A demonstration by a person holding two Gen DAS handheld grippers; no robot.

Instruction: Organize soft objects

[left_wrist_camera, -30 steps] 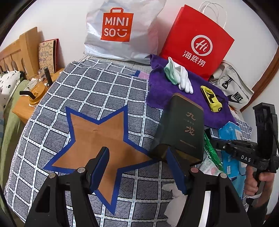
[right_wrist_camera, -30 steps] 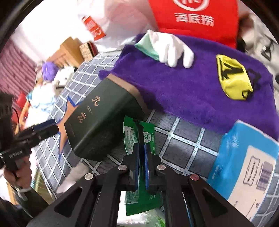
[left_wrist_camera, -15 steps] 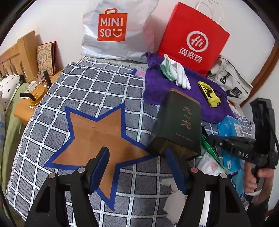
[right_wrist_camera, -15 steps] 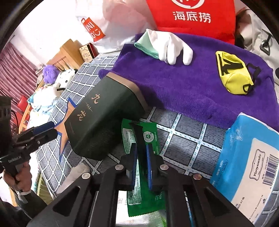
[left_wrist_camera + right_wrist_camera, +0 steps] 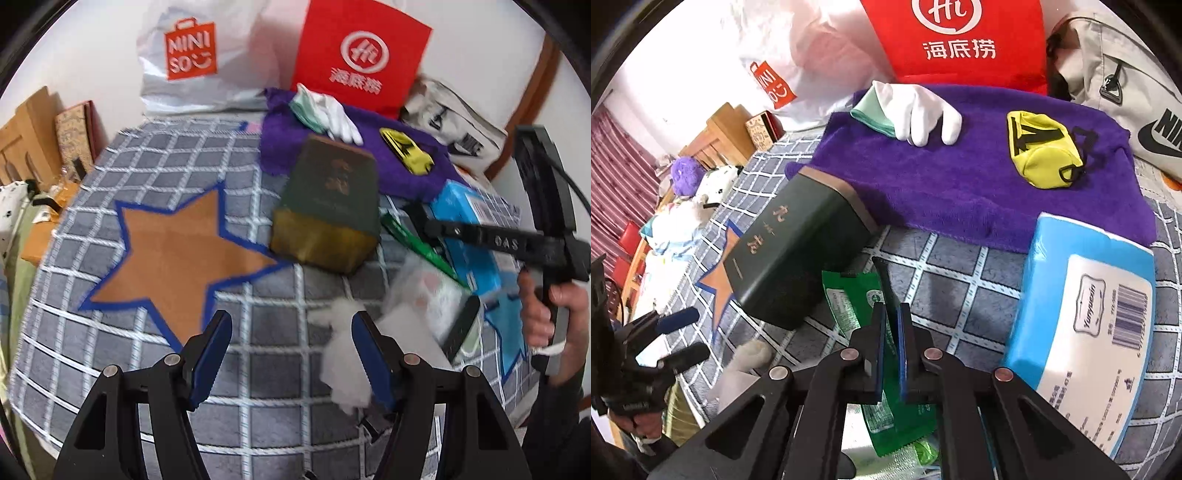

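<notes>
A purple towel (image 5: 960, 177) lies at the back of the checked blanket (image 5: 155, 173), with a white glove (image 5: 916, 110) and a yellow pouch (image 5: 1041, 151) on it. My right gripper (image 5: 893, 314) is shut on a green sachet (image 5: 849, 299), beside a dark green box (image 5: 798, 254) and a blue tissue pack (image 5: 1086, 332). My left gripper (image 5: 291, 332) is open and empty above the blanket, with a white crumpled tissue (image 5: 343, 369) by its right finger. The towel (image 5: 406, 166), box (image 5: 328, 206) and right gripper (image 5: 417, 214) also show in the left wrist view.
A red paper bag (image 5: 358, 55), a white Miniso bag (image 5: 199, 59) and a grey Nike bag (image 5: 458, 129) stand along the back wall. An orange star (image 5: 173, 254) marks the blanket's middle. A wooden bedside table (image 5: 44, 206) with clutter stands at the left.
My left gripper has pulled back from the dark green box and now sits over the blanket near the white tissue. My right gripper has stayed shut on the green sachet.
</notes>
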